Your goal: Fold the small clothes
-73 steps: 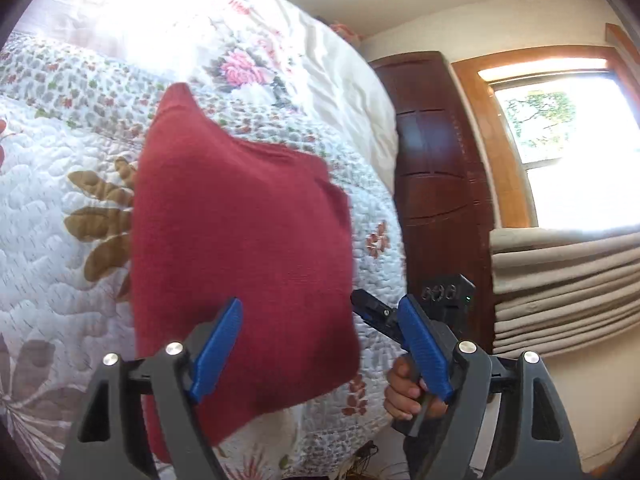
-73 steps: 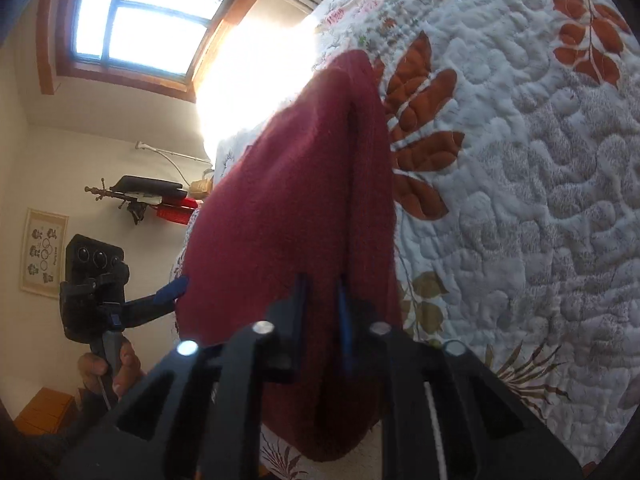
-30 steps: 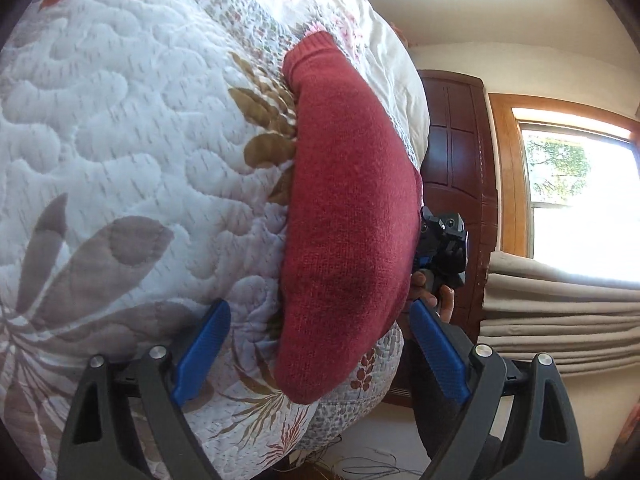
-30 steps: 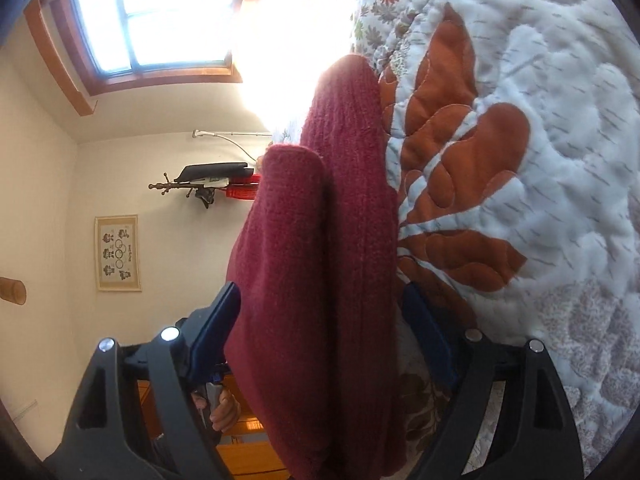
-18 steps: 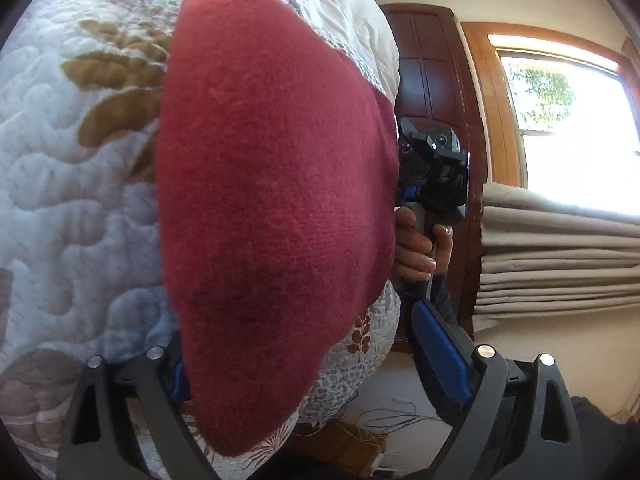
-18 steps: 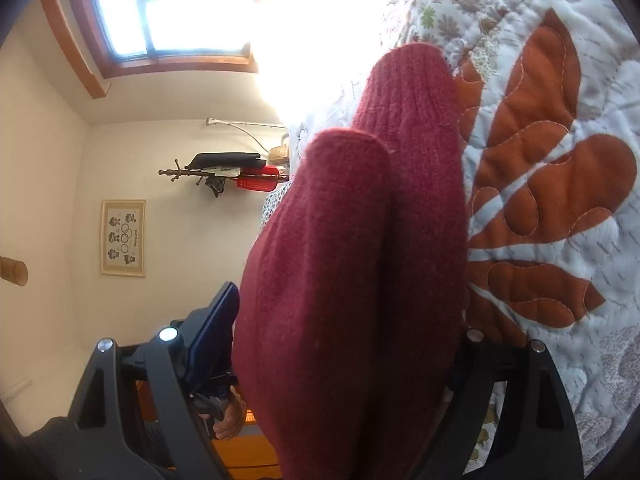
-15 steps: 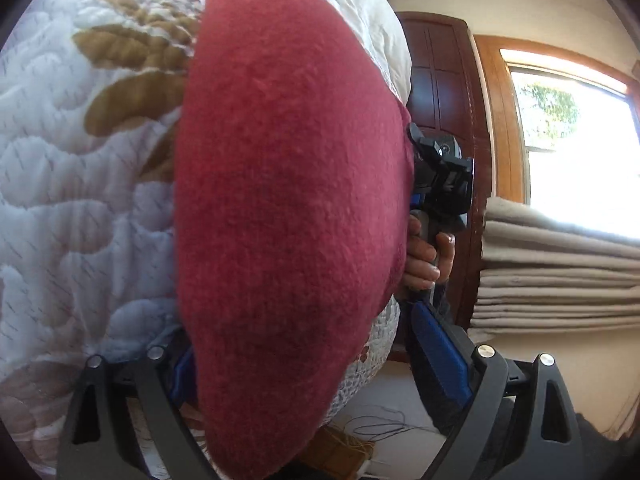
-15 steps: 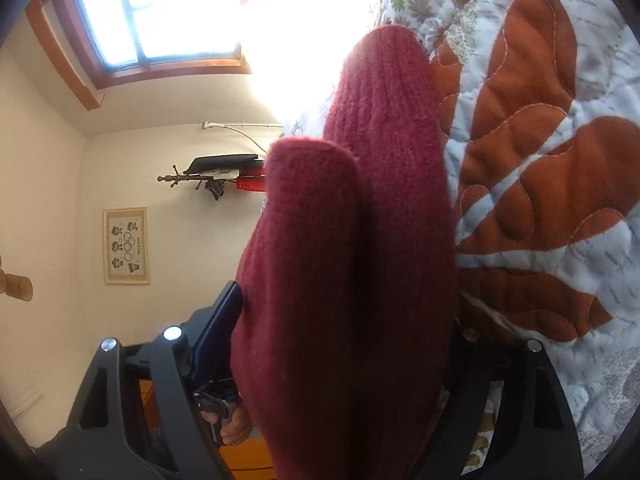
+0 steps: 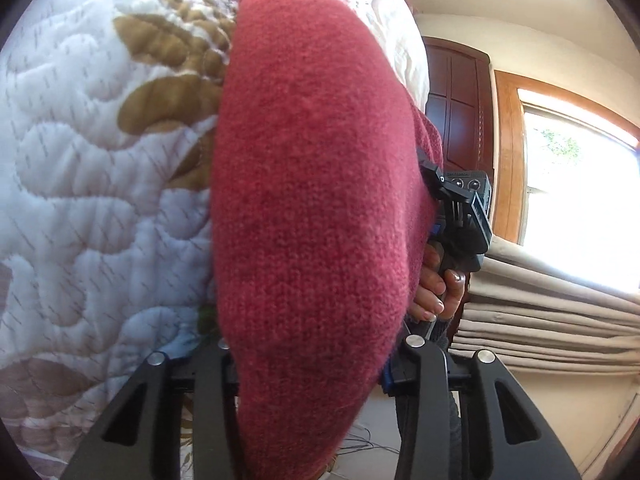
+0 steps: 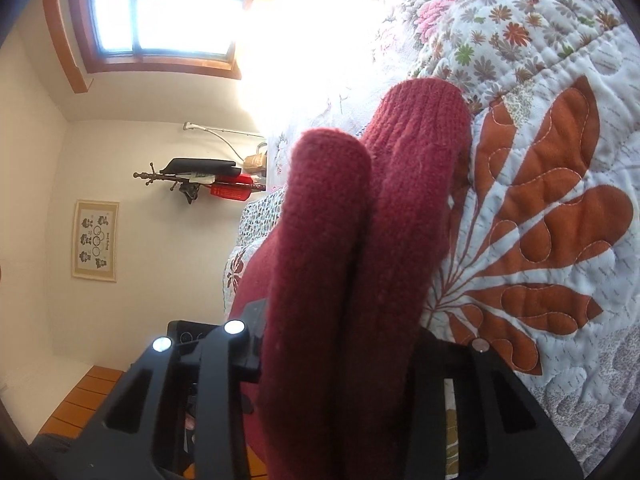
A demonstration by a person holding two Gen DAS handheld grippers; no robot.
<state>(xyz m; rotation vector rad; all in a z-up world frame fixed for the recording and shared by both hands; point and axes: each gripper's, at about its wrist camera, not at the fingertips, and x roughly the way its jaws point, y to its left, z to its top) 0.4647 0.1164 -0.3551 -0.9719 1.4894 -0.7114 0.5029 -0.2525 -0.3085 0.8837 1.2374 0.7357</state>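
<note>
Red knit garment (image 9: 312,208) pinched by left gripper (image 9: 312,364) and right gripper (image 10: 336,344); no readable writing.

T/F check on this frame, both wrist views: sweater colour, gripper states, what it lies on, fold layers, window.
1. The knit sweater is blue. False: it is red.
2. The left gripper is shut on the sweater. True.
3. The right gripper hangs open, clear of the fabric. False: it is shut on the sweater, which fills the space between its fingers.
4. The sweater lies against a quilted floral bedspread. True.
5. The right wrist view shows two stacked sweater layers. True.
6. No window is visible. False: one shows in each view.
</note>
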